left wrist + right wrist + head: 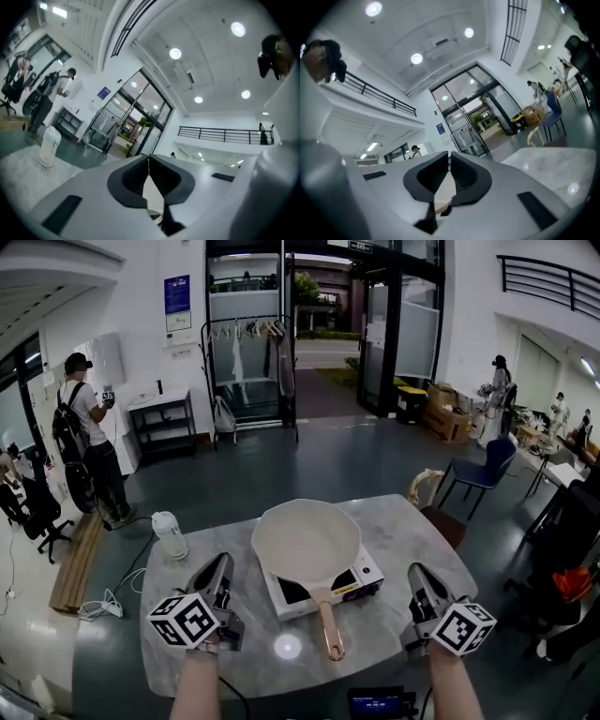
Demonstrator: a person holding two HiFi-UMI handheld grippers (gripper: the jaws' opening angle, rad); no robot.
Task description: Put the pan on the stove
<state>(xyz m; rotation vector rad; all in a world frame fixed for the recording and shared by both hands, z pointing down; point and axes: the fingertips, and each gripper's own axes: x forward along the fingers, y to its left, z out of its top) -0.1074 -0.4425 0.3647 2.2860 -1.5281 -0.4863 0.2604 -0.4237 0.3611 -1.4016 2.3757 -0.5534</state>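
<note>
**Pan on the stove, both grippers empty**

The pan (305, 542) sits on the stove (364, 577) in the middle of the bench (427, 532). Its bowl covers most of the stove top, and its handle (330, 627) sticks out past the stove's near edge.

The left gripper (223, 563) is left of the stove and the right gripper (415, 570) is right of it, both well apart from the pan. Each gripper's own view shows its jaws clenched together with nothing between them.

By how things lie, the placing step looks done and both grippers look parked.

If any move is left, it is a small one. The bowl seems to sit slightly toward the stove's far left, so a nudge at the handle could centre it. That would call for a released gripper closing on the handle without tipping the pan. A white jug (170, 534) stands far left of the stove, out of the way.
</note>
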